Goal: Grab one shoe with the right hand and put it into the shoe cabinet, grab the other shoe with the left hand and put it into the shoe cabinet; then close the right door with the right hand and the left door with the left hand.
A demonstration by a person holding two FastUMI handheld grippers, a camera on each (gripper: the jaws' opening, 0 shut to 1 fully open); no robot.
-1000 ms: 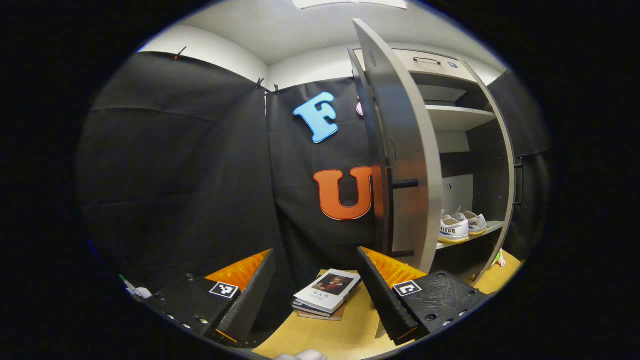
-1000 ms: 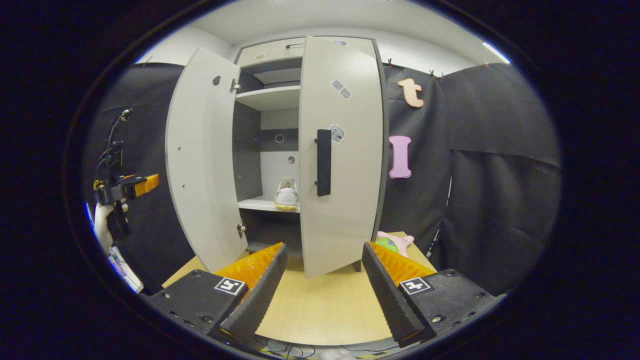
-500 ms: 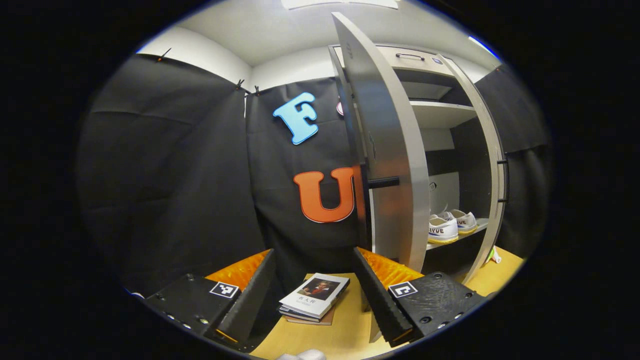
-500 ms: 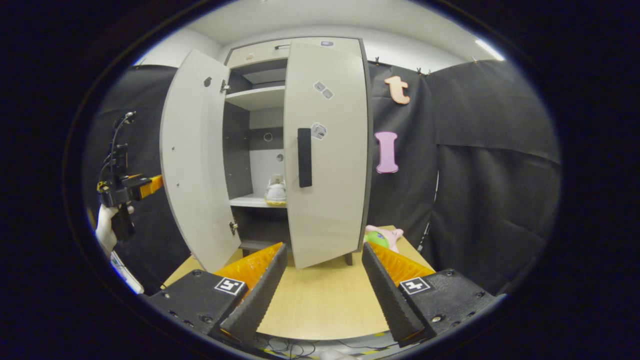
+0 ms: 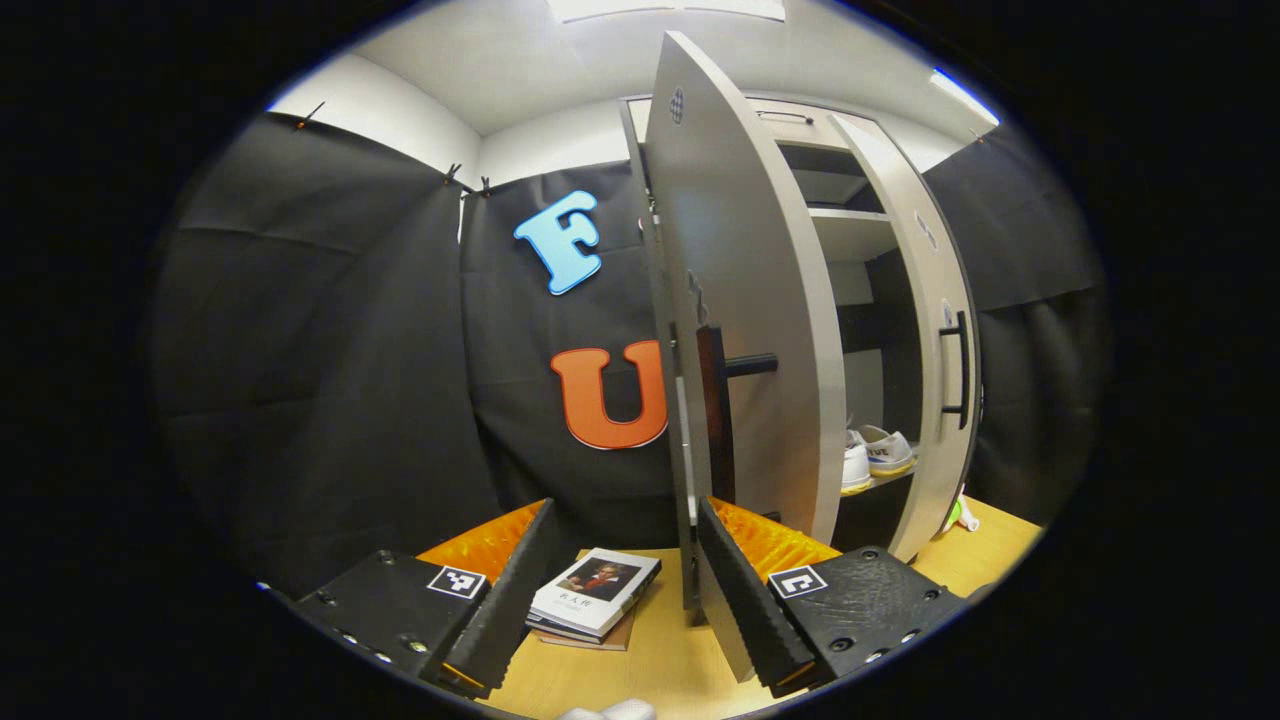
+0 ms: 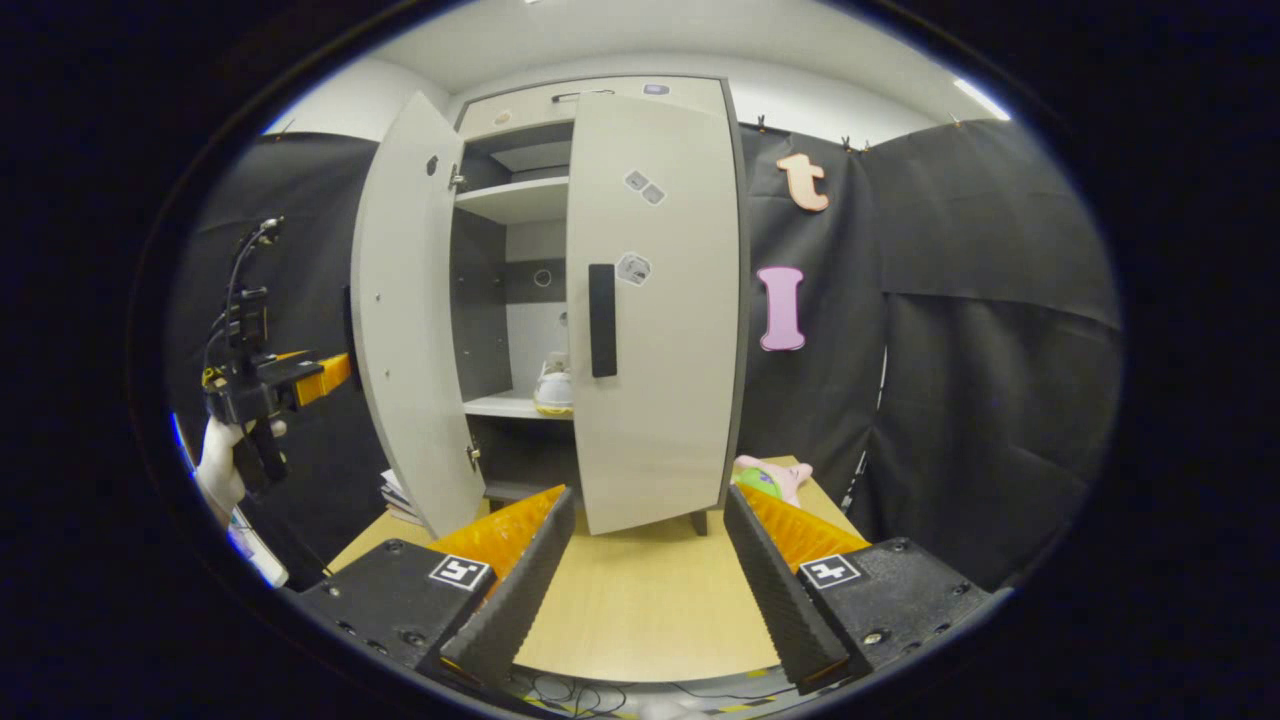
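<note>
Shoes (image 5: 872,455): white, yellowish soles, on cabinet shelf (image 6: 510,405) | both grippers' jaws spread, empty

A small stack of books (image 5: 594,597) lies on the pale wooden tabletop (image 5: 680,670) at the lower middle of the left gripper view, a portrait on the top cover. In the right gripper view a pink and green soft toy (image 6: 768,477) rests on the tabletop (image 6: 640,610) right of centre, against the black cloth wall. Thin cables (image 6: 560,687) trail along the bottom edge there.
</note>
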